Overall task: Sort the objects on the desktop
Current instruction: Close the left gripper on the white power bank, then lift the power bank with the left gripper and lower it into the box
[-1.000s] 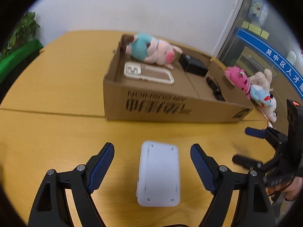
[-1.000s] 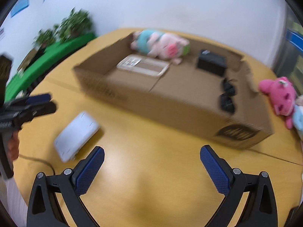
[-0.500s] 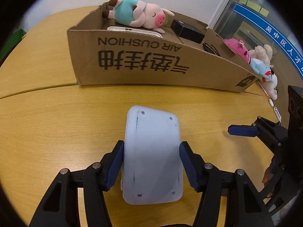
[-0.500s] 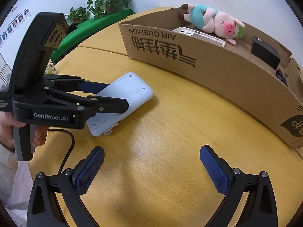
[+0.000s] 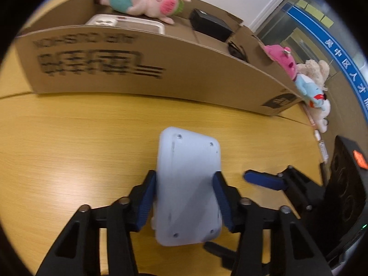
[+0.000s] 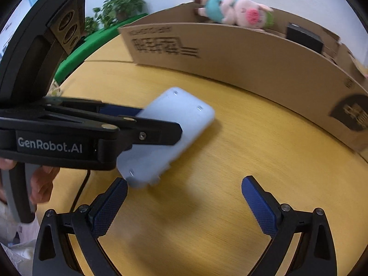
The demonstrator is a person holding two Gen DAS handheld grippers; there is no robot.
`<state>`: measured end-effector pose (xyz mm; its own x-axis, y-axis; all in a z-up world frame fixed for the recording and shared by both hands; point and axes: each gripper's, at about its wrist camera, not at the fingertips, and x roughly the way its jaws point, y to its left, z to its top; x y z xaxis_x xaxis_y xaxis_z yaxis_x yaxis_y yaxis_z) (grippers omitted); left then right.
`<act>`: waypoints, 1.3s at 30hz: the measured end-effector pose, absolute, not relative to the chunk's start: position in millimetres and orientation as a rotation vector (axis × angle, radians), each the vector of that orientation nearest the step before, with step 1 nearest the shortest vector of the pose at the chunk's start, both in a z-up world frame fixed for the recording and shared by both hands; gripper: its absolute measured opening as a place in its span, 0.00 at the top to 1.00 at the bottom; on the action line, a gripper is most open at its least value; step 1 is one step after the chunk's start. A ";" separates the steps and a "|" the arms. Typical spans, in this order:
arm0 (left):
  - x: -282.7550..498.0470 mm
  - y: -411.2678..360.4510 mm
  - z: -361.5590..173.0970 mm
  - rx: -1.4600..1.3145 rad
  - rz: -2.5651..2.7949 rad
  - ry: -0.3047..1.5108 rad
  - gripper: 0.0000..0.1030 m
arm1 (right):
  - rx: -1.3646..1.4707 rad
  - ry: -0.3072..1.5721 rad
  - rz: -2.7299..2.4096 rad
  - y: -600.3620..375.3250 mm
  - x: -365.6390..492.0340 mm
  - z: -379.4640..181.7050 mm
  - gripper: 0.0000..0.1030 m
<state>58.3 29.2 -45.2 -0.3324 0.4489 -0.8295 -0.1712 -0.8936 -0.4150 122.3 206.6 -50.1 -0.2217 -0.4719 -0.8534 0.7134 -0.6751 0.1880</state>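
My left gripper (image 5: 185, 197) is shut on a pale blue-white flat plastic device (image 5: 187, 191), gripping its two long sides just above the wooden table. The device also shows in the right wrist view (image 6: 170, 133), held in the left gripper (image 6: 142, 126). My right gripper (image 6: 184, 207) is open and empty, low over the table just right of the device; it shows at the right in the left wrist view (image 5: 264, 180). A long cardboard box (image 5: 142, 69) stands behind, holding a pink pig plush (image 5: 147, 0), a white phone case (image 5: 125, 23) and a black box (image 5: 210, 25).
Pink, beige and blue plush toys (image 5: 306, 73) lie on the table beyond the box's right end. A black cable (image 6: 80, 193) trails on the table at the left. Green plants (image 6: 115, 11) stand beyond the table's far left edge.
My left gripper closed on the white device and lifted it, tilted, toward the box. My right gripper came closer to the device and stayed open.
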 end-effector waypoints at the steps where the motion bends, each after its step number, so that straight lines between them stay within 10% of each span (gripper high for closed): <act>1: 58.3 31.7 -43.2 -1.525 2.254 -0.372 0.56 | 1.252 0.307 -1.974 211.0 121.8 -49.2 0.03; 39: 76.0 31.4 1.4 -1.264 2.298 -0.294 0.79 | 0.976 0.375 -2.157 206.1 155.5 -24.4 0.29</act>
